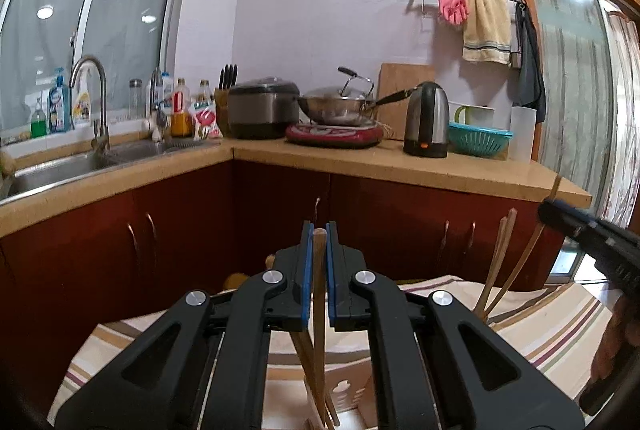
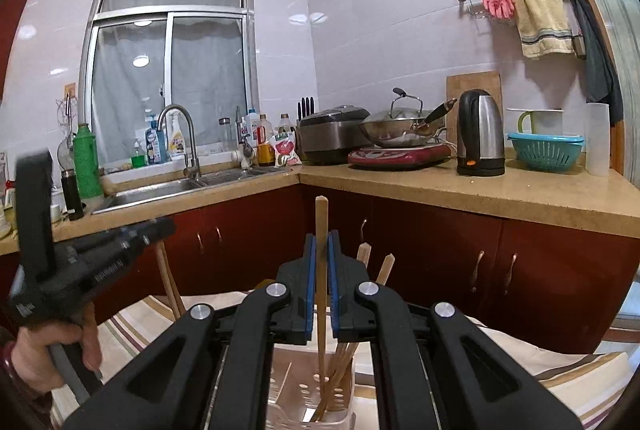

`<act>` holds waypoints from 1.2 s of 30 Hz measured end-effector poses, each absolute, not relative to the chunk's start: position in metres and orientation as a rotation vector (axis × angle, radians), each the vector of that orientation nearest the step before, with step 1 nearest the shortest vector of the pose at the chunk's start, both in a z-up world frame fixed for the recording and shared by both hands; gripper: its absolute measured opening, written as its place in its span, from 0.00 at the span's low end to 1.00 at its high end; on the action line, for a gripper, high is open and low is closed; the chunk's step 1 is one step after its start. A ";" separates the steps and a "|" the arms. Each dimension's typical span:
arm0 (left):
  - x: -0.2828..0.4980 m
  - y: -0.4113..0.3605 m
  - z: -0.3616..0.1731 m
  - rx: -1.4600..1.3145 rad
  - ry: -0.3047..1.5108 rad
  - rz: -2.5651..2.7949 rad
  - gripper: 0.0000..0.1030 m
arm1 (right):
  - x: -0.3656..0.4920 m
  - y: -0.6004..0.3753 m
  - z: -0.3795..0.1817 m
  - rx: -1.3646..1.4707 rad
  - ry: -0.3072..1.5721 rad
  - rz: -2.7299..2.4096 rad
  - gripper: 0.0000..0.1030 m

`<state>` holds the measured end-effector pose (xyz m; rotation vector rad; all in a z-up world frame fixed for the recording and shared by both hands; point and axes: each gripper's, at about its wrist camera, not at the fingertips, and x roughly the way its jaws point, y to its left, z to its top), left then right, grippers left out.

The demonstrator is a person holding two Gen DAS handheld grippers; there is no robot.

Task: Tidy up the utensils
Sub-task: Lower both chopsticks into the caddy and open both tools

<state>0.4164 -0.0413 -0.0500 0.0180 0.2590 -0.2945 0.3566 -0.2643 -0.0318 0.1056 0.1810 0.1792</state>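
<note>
My left gripper (image 1: 319, 235) is shut on a wooden chopstick (image 1: 319, 294) that stands upright and reaches down into a white perforated utensil holder (image 1: 348, 386). My right gripper (image 2: 321, 242) is shut on another wooden chopstick (image 2: 321, 270), also upright, with its lower end in the holder (image 2: 296, 390). Several more chopsticks (image 2: 340, 374) lean inside the holder. In the left wrist view the right gripper (image 1: 588, 234) shows at the right edge with chopsticks (image 1: 500, 262) beside it. In the right wrist view the left gripper (image 2: 120, 242) shows at the left, held by a hand.
The holder stands on a striped cloth (image 1: 552, 330) over a table. Behind are red cabinets (image 2: 440, 254) and an L-shaped counter (image 2: 520, 186) with a sink (image 2: 160, 190), rice cooker (image 2: 332, 138), wok (image 2: 400, 134), kettle (image 2: 480, 134) and teal colander (image 2: 546, 152).
</note>
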 end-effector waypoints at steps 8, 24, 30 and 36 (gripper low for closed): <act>0.423 -0.034 -0.058 0.005 0.276 -0.284 0.06 | 0.361 -0.271 -0.026 0.155 0.202 0.201 0.06; 0.420 -0.039 -0.066 0.027 0.305 -0.311 0.44 | 0.368 -0.276 -0.052 0.209 0.284 0.190 0.54; 0.396 -0.040 -0.058 0.024 0.289 -0.342 0.65 | 0.340 -0.276 -0.052 0.193 0.284 0.164 0.57; 0.352 -0.034 -0.062 0.037 0.292 -0.349 0.72 | 0.293 -0.267 -0.068 0.146 0.315 0.123 0.64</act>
